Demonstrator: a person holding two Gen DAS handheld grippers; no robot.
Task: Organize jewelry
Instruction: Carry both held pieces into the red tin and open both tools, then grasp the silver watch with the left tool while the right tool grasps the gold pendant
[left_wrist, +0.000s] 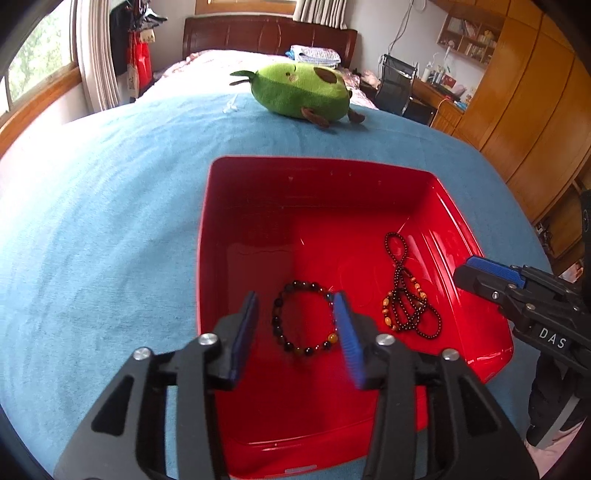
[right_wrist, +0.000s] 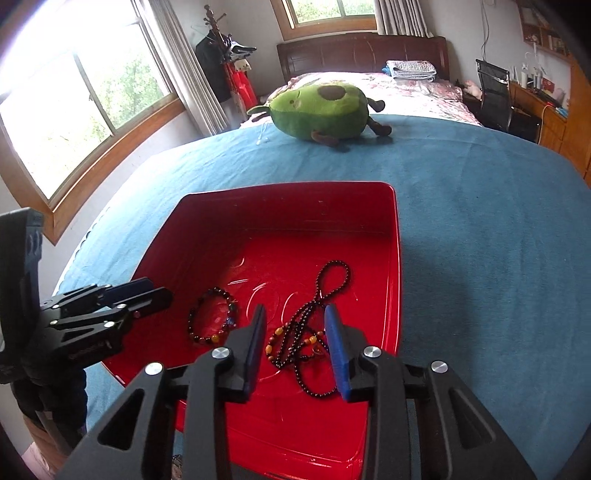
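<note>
Both grippers' fingers (left_wrist: 255, 314) gape (nothing held); necklace (right_wrist: 314, 317) stretches lengthwise toward box's (right_wrist: 288, 192) far wall.

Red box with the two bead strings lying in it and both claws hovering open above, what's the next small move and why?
Probably lift both claws straight up and away. The bracelet and the long necklace already lie on the floor of the red box, and neither the left claw nor the right claw presses on any bead.
</note>
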